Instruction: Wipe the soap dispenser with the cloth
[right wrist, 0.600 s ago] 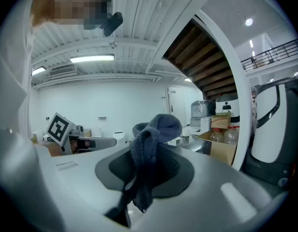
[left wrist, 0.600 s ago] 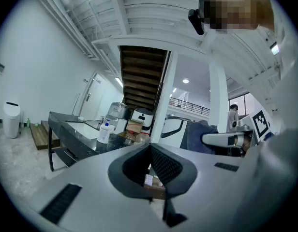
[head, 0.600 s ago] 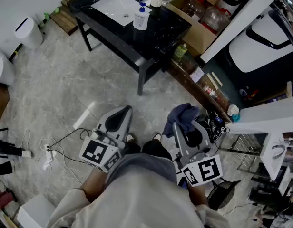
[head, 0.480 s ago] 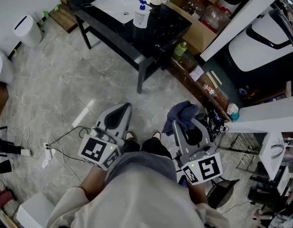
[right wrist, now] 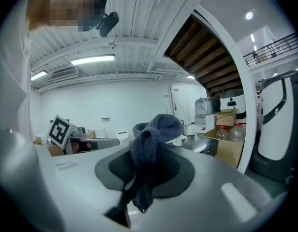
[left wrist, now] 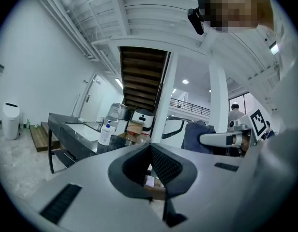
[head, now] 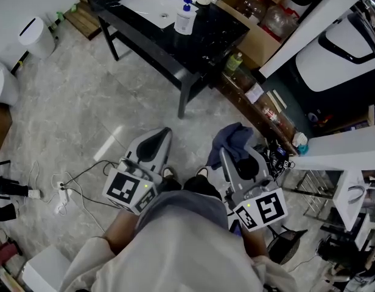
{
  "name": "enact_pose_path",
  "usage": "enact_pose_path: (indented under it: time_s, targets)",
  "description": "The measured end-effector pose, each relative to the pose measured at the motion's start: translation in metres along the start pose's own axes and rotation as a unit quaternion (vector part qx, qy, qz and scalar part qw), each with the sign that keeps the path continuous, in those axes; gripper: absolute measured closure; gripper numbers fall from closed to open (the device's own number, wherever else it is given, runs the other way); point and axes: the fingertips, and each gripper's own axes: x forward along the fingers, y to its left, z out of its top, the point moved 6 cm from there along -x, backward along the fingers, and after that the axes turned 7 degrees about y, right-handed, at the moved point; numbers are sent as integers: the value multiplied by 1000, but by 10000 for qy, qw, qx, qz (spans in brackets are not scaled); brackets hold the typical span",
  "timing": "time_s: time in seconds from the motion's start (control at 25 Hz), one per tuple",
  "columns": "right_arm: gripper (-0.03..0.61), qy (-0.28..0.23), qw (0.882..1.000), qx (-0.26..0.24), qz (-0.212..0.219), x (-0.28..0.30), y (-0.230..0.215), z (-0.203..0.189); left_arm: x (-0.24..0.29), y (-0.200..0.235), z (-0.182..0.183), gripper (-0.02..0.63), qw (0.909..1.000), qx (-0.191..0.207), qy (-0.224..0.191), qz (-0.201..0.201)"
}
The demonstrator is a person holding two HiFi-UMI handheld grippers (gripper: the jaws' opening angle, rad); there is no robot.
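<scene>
Little shifts: your right claw (right wrist: 141,170) stays clamped on the cloth (right wrist: 156,127), your left claw (left wrist: 150,163) stays closed and empty, and the soap dispenser (head: 185,18) stands on the far table (head: 218,38), well apart, so wiping awaits.

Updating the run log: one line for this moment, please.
left hand-held gripper: shut, empty | right hand-held gripper: shut on cloth | soap dispenser: on table, untouched
</scene>
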Motion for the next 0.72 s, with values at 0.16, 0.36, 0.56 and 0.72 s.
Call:
enact_pose_path:
  time_s: [0.16,0.36,0.56,0.72]
  targets:
    - [502,-67,9999,5,95,7,4,5,0,4,4,607,10000,-7,-15,-19]
    - [502,-66,9998,-75,143,20,11,8,0,16,10,607,10000,21,-62,-46]
    - [502,-27,9998,-93,197,33,13,12,3,26,15,607,9999,1,-113,-58]
    - [502,-46,9995,-149,280,44,10,18,11,33,21,607,9998,-12,-164,-83]
